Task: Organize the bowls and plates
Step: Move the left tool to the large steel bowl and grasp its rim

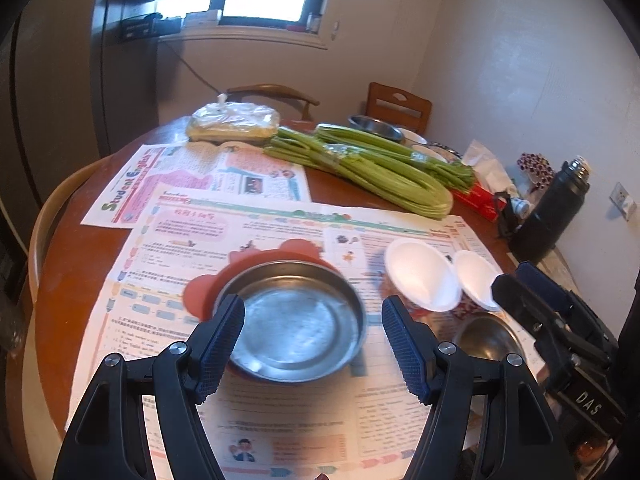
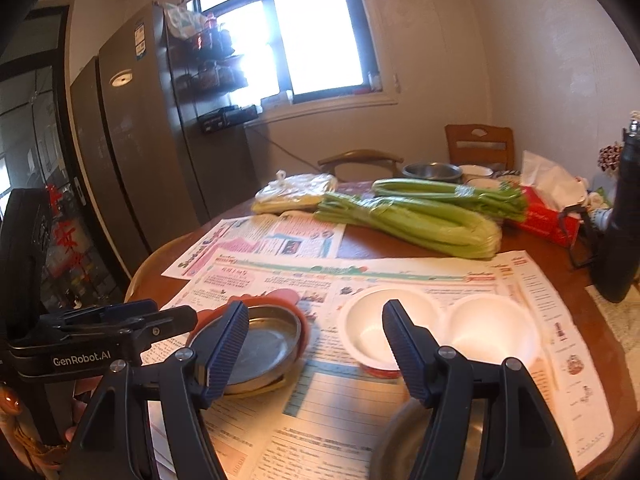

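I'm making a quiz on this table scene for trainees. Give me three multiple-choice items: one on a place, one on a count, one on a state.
1. Where does the steel dish sit?
A. on a red mat
B. on the celery
C. on a chair

2. How many white bowls stand side by side on the newspaper?
A. one
B. two
C. four

3. How is the left gripper?
A. shut on a bowl
B. shut on the flask
C. open, holding nothing

Key:
1 A: the red mat shows around the dish's rim.
2 B: a second bowl stands right beside the first.
3 C: its jaws stand wide apart above the dish, pressing on nothing.
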Action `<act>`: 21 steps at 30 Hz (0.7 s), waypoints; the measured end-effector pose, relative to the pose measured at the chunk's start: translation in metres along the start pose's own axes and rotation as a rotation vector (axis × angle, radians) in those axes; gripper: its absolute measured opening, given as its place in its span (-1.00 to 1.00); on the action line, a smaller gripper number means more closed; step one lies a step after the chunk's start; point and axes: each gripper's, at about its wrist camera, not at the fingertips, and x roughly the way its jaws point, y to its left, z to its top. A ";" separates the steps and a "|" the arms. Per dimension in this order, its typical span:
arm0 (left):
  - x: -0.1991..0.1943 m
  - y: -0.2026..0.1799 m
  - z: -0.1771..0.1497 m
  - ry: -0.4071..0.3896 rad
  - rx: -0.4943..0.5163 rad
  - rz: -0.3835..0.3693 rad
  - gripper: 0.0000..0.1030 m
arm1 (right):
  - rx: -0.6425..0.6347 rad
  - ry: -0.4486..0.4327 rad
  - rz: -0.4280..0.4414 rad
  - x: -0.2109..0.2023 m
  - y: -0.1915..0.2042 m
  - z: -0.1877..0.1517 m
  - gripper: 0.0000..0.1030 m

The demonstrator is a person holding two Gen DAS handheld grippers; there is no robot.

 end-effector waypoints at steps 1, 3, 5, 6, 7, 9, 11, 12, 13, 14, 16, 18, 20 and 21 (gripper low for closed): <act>-0.001 -0.005 0.000 -0.002 0.006 -0.004 0.42 | 0.001 -0.008 -0.009 -0.005 -0.004 0.001 0.34; -0.003 -0.013 0.000 -0.005 0.015 -0.010 0.42 | 0.005 -0.020 -0.030 -0.014 -0.014 0.001 0.34; -0.004 -0.023 0.000 -0.009 0.025 -0.020 0.42 | 0.014 -0.030 -0.059 -0.023 -0.026 0.001 0.34; -0.004 -0.028 0.001 -0.009 0.032 -0.026 0.42 | 0.022 -0.032 -0.074 -0.027 -0.033 0.001 0.34; -0.004 -0.033 0.001 -0.008 0.037 -0.033 0.42 | 0.030 -0.035 -0.093 -0.031 -0.040 0.000 0.34; -0.003 -0.043 0.001 -0.008 0.049 -0.046 0.42 | 0.047 -0.041 -0.128 -0.039 -0.055 -0.001 0.34; -0.002 -0.051 0.002 -0.009 0.058 -0.054 0.42 | 0.058 -0.046 -0.149 -0.045 -0.067 -0.002 0.34; -0.002 -0.056 0.002 -0.010 0.063 -0.059 0.42 | 0.064 -0.048 -0.160 -0.048 -0.072 -0.003 0.34; -0.003 -0.061 0.002 -0.013 0.064 -0.064 0.42 | 0.071 -0.050 -0.167 -0.051 -0.079 -0.004 0.34; -0.002 -0.065 0.002 -0.014 0.067 -0.069 0.42 | 0.074 -0.053 -0.173 -0.054 -0.083 -0.005 0.34; 0.000 -0.075 0.001 -0.010 0.079 -0.080 0.42 | 0.075 -0.056 -0.185 -0.059 -0.092 -0.007 0.34; 0.002 -0.084 0.000 -0.003 0.093 -0.085 0.42 | 0.072 -0.051 -0.197 -0.062 -0.099 -0.010 0.34; 0.007 -0.093 -0.004 0.012 0.102 -0.093 0.42 | 0.082 -0.042 -0.210 -0.063 -0.107 -0.013 0.35; 0.011 -0.097 -0.006 0.022 0.108 -0.097 0.42 | 0.088 -0.032 -0.211 -0.063 -0.112 -0.016 0.36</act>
